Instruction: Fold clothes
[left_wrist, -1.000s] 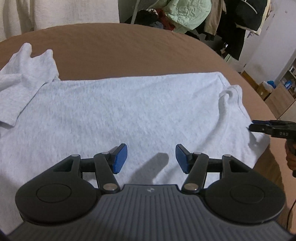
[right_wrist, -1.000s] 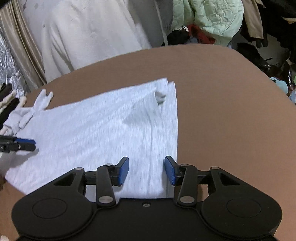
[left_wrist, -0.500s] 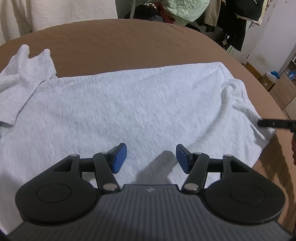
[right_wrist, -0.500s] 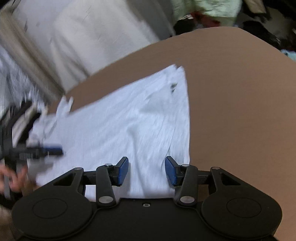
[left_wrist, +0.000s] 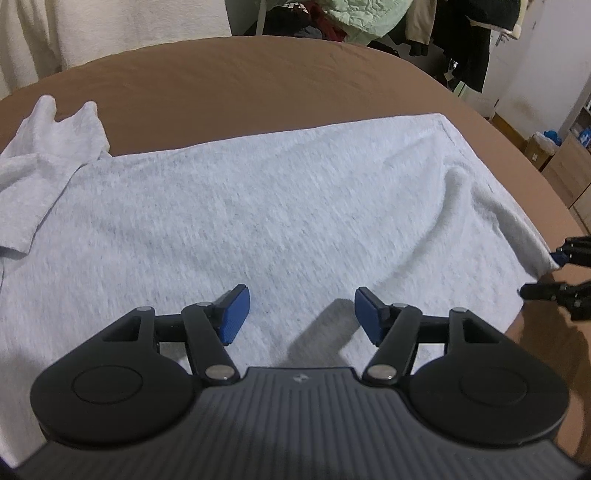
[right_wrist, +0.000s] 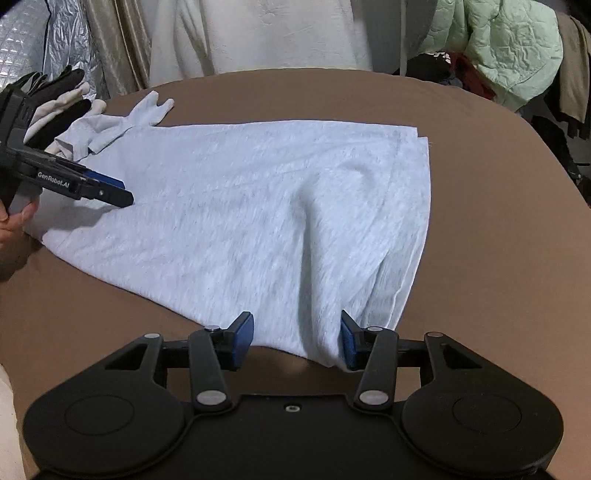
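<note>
while the left wrist view crops it, right gripper (right_wrist: 297, 341) straddles shirt (right_wrist: 258, 206) corner.

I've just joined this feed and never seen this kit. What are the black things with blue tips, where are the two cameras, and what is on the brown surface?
These are hand-held tongs, one in each of a person's hands, no robot arm. Each picture comes from a camera on one pair, looking along its blue-tipped fingers.

The left camera shows the left tongs over a pale grey shirt spread on the brown surface; the right tongs peek in at the shirt's right edge.

The right camera shows the right tongs at the shirt's near hem, the left ones entering from the left.

Both pairs are opening. Neither grips anything; the hem lies between the right fingers, nothing pinched.
</note>
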